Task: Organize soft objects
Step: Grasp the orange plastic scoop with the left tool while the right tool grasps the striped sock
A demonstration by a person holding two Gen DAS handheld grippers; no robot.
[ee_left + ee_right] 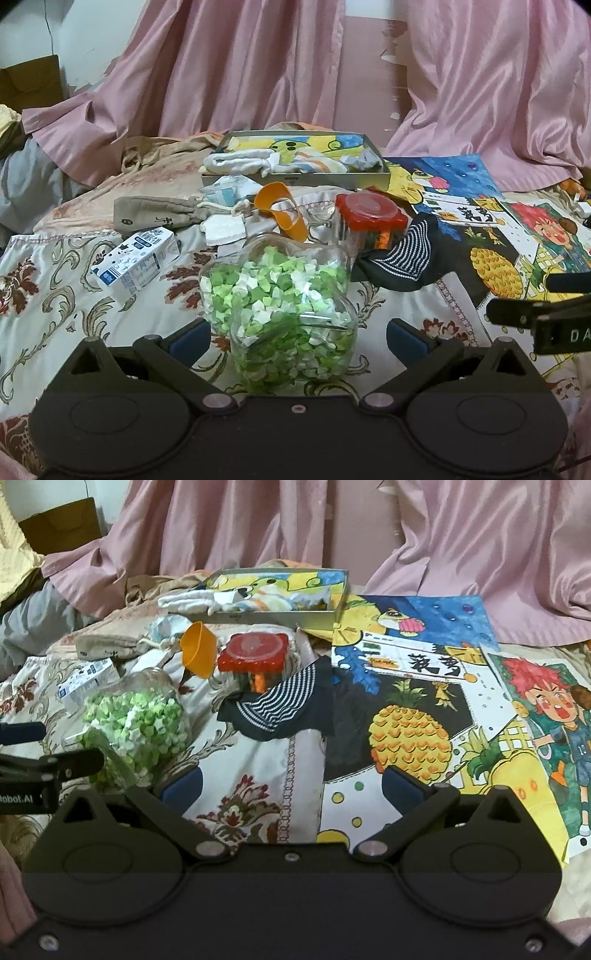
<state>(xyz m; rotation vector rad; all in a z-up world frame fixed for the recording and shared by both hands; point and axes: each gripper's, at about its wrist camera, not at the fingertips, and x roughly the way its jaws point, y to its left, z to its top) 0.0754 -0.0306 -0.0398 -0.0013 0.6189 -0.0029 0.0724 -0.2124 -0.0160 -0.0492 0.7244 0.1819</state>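
Several soft items are already lying in the tray (295, 180); sorting is remaining unfinished.
Striped sock (275, 705) and drawstring pouch (155, 212) are waiting mid-bed; left tool (298, 338) and right tool (291, 786) are gaping, gripping nothing.

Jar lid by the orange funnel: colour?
Red lid, clearest in the right wrist view.

dim, soft indoor light; slightly blurry, fisheye bending, dark corners.
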